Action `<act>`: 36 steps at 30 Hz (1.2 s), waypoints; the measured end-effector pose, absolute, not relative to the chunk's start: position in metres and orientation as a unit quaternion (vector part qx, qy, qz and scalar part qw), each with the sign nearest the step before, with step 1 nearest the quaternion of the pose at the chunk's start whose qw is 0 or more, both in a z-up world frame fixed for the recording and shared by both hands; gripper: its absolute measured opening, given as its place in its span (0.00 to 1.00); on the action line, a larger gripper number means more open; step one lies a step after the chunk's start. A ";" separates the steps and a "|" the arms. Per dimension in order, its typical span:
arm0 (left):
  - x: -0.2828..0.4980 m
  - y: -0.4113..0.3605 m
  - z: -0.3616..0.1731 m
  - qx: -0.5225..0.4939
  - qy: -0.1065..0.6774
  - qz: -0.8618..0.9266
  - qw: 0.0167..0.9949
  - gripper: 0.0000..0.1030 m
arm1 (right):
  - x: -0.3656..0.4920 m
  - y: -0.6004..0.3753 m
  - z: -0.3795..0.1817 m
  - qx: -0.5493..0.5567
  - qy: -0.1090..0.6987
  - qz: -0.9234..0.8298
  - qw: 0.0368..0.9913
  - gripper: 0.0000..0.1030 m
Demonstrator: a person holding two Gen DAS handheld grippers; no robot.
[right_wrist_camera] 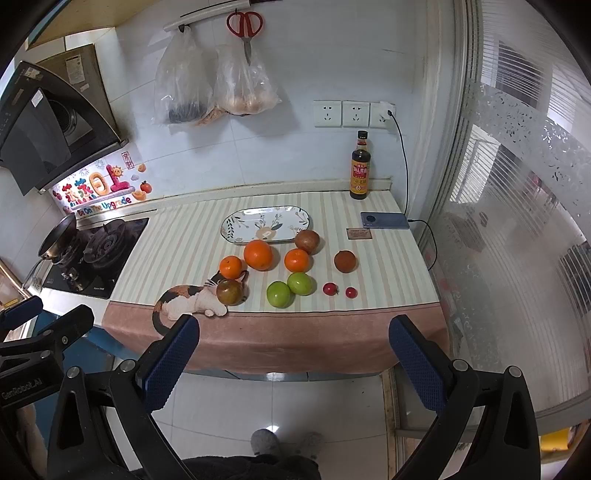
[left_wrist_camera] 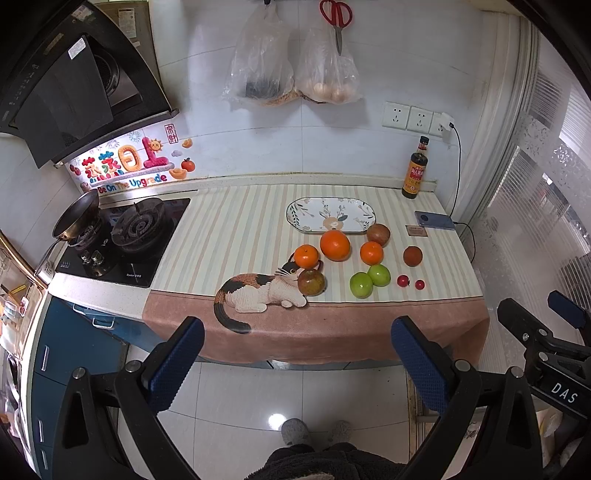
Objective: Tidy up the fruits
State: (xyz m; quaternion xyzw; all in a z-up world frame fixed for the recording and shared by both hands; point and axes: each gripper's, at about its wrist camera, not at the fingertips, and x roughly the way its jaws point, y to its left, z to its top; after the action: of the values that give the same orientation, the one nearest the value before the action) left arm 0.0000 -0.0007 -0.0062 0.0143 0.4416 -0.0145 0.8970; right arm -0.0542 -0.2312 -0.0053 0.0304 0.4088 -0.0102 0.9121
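Observation:
Fruits lie on a striped cloth on the counter: a large orange (left_wrist_camera: 334,245) (right_wrist_camera: 258,254), two small oranges (left_wrist_camera: 306,256) (left_wrist_camera: 371,253), two green apples (left_wrist_camera: 361,284) (left_wrist_camera: 379,275), several brownish fruits (left_wrist_camera: 311,282) (left_wrist_camera: 378,234) (left_wrist_camera: 412,256), and two cherry tomatoes (left_wrist_camera: 403,281) (left_wrist_camera: 419,284). An empty oval floral plate (left_wrist_camera: 330,215) (right_wrist_camera: 266,224) sits behind them. My left gripper (left_wrist_camera: 297,363) and right gripper (right_wrist_camera: 293,360) are both open and empty, held well back from the counter's front edge above the floor.
A soy sauce bottle (right_wrist_camera: 360,170) and a charging phone (right_wrist_camera: 385,220) sit at the back right. A gas stove (left_wrist_camera: 125,240) with a pan (left_wrist_camera: 75,216) lies left. Bags and scissors (left_wrist_camera: 335,18) hang on the wall. A frosted glass door (right_wrist_camera: 517,221) stands right.

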 end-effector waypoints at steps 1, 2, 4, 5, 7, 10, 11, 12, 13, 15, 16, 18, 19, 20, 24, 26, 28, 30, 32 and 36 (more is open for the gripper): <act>0.000 0.000 -0.007 0.014 0.442 -0.015 0.897 1.00 | -0.053 -0.230 -0.004 0.030 0.409 -0.010 0.912 1.00; 0.001 0.000 -0.007 0.013 0.443 -0.015 0.896 1.00 | -0.052 -0.230 -0.005 0.031 0.409 -0.010 0.912 1.00; 0.005 0.002 -0.006 0.013 0.445 -0.017 0.896 1.00 | -0.052 -0.230 -0.005 0.031 0.409 -0.011 0.912 1.00; 0.006 0.002 -0.006 0.013 0.445 -0.017 0.895 1.00 | -0.052 -0.229 -0.005 0.032 0.411 -0.011 0.911 1.00; 0.007 0.003 -0.006 0.014 0.446 -0.018 0.895 1.00 | -0.051 -0.227 -0.005 0.033 0.413 -0.012 0.910 1.00; 0.010 0.002 -0.008 0.014 0.447 -0.020 0.894 1.00 | -0.048 -0.226 -0.008 0.034 0.414 -0.013 0.909 1.00; 0.010 0.002 -0.008 0.014 0.447 -0.020 0.894 1.00 | -0.048 -0.226 -0.008 0.034 0.414 -0.013 0.910 1.00; 0.010 0.002 -0.009 0.014 0.447 -0.019 0.894 1.00 | -0.048 -0.225 -0.008 0.035 0.414 -0.014 0.909 1.00; 0.011 0.003 -0.009 0.013 0.445 -0.020 0.895 1.00 | -0.047 -0.225 -0.009 0.038 0.414 -0.015 0.909 1.00; 0.013 0.002 -0.009 0.014 0.438 -0.017 0.899 1.00 | -0.044 -0.228 -0.011 0.051 0.413 -0.014 0.909 1.00; 0.015 0.003 -0.009 0.017 0.427 -0.011 0.904 1.00 | -0.043 -0.232 -0.012 0.059 0.412 -0.012 0.909 1.00; 0.022 0.006 -0.009 0.026 0.408 0.003 0.913 1.00 | -0.038 -0.237 -0.016 0.093 0.401 0.000 0.911 1.00; 0.027 0.010 -0.009 0.029 0.398 0.008 0.917 1.00 | -0.035 -0.239 -0.018 0.103 0.398 0.003 0.911 1.00; 0.032 0.014 -0.011 0.030 0.392 0.013 0.919 1.00 | -0.030 -0.239 -0.022 0.111 0.396 0.006 0.911 1.00; 0.060 0.032 -0.024 0.030 0.386 0.018 0.922 1.00 | -0.011 -0.237 -0.042 0.124 0.404 -0.002 0.906 1.00; 0.080 0.041 -0.035 0.025 0.396 0.016 0.918 1.00 | -0.001 -0.236 -0.052 0.130 0.410 -0.010 0.902 1.00; 0.098 0.046 -0.047 0.022 0.410 0.019 0.912 1.00 | 0.012 -0.235 -0.064 0.138 0.420 -0.015 0.897 1.00; 0.115 0.049 -0.059 0.017 0.429 0.021 0.903 1.00 | 0.026 -0.235 -0.073 0.138 0.430 -0.021 0.892 1.00; 0.141 0.051 -0.076 0.001 0.459 0.014 0.888 1.00 | 0.044 -0.237 -0.086 0.134 0.442 -0.028 0.886 1.00; 0.189 0.040 -0.108 -0.009 0.507 0.003 0.862 1.00 | 0.087 -0.247 -0.116 0.140 0.465 -0.026 0.874 1.00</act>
State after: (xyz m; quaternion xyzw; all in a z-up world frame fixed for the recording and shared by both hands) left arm 0.1890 0.0397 -0.1076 -0.0088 0.5073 0.0032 0.8617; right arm 0.0875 -0.2469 -0.1155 0.1397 0.4650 -0.0263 0.8738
